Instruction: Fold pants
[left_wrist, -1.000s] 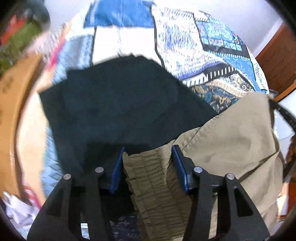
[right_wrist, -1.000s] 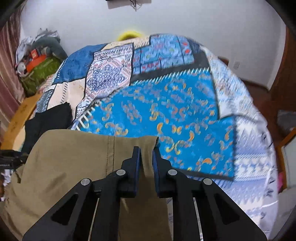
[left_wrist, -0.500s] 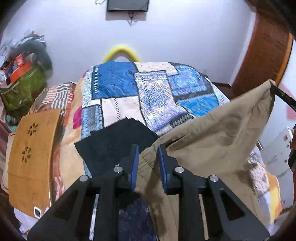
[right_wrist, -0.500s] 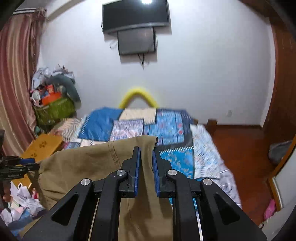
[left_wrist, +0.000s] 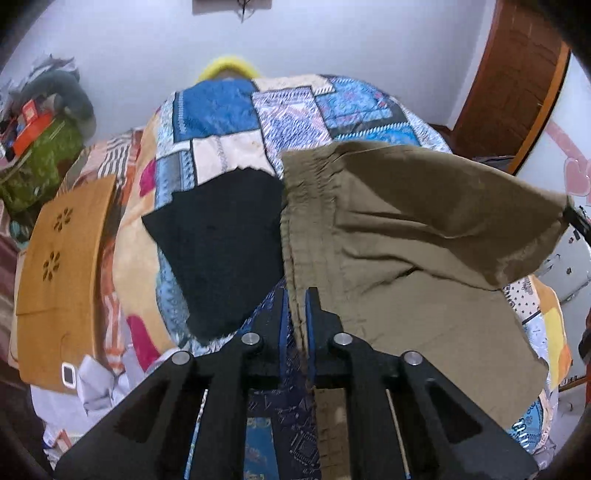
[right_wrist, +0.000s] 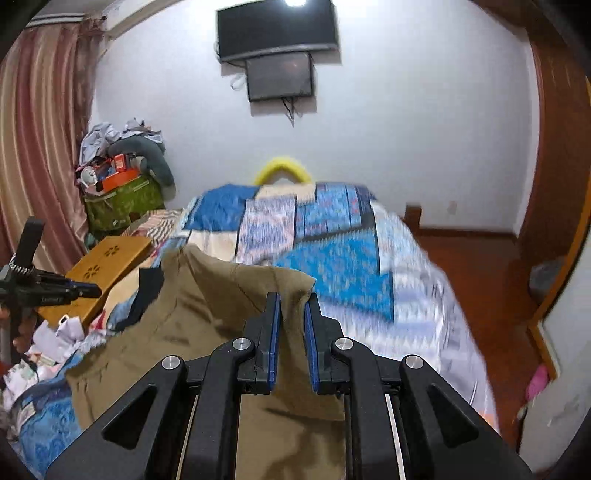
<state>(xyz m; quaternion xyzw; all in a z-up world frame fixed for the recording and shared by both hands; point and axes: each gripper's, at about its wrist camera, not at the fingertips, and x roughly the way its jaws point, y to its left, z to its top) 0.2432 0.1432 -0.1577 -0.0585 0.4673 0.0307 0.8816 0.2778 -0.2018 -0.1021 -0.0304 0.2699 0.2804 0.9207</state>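
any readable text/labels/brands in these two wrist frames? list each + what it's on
None readable.
Left gripper, seen in the right wrist view: pale lettering on its side, too small to read.
Orange box on the corner pile: print blurred.
Papers on the floor: marks too small.
Olive pants and patchwork bedspread: no text.

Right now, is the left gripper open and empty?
No, the left gripper has its fingers shut on the olive pants waistband edge.

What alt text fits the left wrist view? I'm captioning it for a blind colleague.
The left gripper is shut on the elastic waistband of olive pants, held above a patchwork quilt. A black cloth lies on the quilt to the left, beside a wooden board.
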